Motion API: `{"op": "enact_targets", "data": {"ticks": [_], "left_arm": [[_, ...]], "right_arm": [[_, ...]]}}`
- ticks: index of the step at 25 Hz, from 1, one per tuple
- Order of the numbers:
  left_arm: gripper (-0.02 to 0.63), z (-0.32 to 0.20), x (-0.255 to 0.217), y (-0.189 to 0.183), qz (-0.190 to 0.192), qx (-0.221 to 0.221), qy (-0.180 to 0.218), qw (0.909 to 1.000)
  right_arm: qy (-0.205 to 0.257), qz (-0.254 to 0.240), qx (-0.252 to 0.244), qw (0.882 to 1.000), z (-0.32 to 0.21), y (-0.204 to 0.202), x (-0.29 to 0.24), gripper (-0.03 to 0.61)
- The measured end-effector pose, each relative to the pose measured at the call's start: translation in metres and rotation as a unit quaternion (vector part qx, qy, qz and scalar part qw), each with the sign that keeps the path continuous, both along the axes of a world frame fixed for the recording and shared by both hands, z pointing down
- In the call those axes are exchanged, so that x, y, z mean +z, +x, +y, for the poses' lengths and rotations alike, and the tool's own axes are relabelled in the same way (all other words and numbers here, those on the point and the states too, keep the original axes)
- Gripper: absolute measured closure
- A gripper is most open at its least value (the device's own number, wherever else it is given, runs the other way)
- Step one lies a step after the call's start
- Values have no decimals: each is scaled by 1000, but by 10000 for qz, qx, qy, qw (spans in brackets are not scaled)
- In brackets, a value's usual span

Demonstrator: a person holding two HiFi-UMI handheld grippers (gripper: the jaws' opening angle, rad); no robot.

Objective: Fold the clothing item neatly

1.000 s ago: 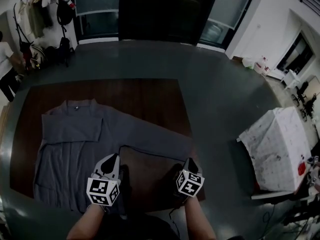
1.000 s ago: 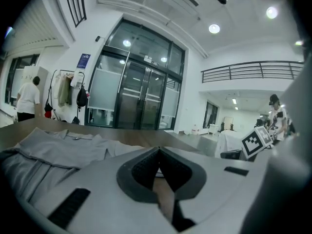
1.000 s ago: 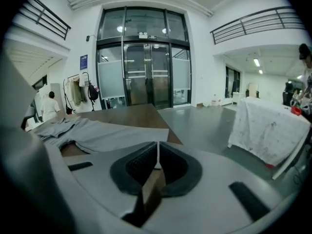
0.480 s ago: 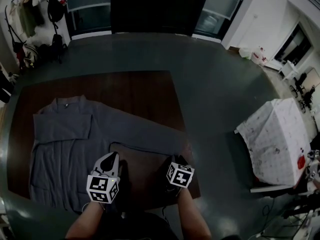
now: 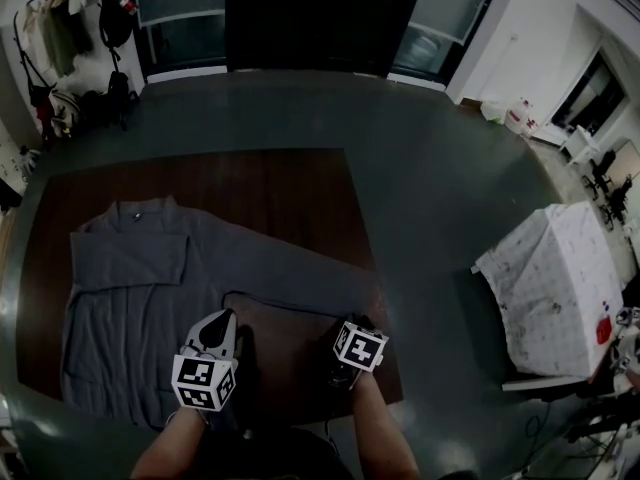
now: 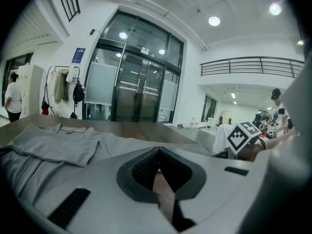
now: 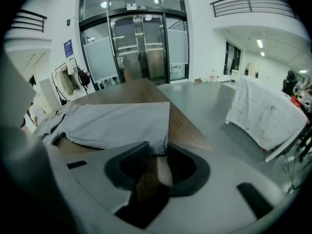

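Head view: grey shirt (image 5: 140, 278) lies flat on the brown table (image 5: 280, 183), with one sleeve (image 5: 300, 278) stretched right.
Left gripper (image 6: 157, 152): jaws pressed together, nothing between them.
Right gripper (image 7: 155, 151): jaws apart, sleeve end at their tips.

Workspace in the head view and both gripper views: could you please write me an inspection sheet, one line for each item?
Surface: dark brown wooden table, bare beside the garment.
Job's things: grey long-sleeved fabric garment lying flat; one sleeve folded across the chest, the other sleeve stretched out toward the right gripper.
Clutter: nothing seen on the table.
Grippers: left gripper jaws together, empty; right gripper jaws apart, with the stretched sleeve's end at their tips.
Cables: nothing seen on the table.
Surroundings: dark glass doors, coat rack with hanging clothes, white cloth-covered stand, a person standing far off.
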State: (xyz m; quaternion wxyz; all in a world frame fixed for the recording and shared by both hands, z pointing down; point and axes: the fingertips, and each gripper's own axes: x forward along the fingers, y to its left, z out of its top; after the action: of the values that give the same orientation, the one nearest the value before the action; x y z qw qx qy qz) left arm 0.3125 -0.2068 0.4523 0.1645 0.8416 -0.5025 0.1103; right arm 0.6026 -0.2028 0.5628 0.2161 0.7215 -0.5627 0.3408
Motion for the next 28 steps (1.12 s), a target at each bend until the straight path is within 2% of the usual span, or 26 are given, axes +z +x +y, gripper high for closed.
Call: {"op": "enact_targets", "data": {"ticks": [4,9,18,23,25,28], "left_arm": [[606,1,2,-2,5,-29,-22,10000],[606,5,7,-4,-31,-16,-61,10000],[606,7,-6,-32,-189,-274,51,9994],[606,1,-16,-56,-301,-374,231,9986],[606,-4,-21,-68,-342,-373,344,9981],[606,-10,-28,-90,-212,-380,376,9983]], "right_arm": [[5,61,-18,10000,-3,-1,0,492],[99,-36,-126,9999,-6,-8,3,548],[558,-157,171,9982,-12,-9,-18,551],[779,197,-50,9968,-28,-20,-44,551],[900,395,-205,9949,-37,-32,-58,551],[1046,619,-432,9916,-50,-61,-77,551]]}}
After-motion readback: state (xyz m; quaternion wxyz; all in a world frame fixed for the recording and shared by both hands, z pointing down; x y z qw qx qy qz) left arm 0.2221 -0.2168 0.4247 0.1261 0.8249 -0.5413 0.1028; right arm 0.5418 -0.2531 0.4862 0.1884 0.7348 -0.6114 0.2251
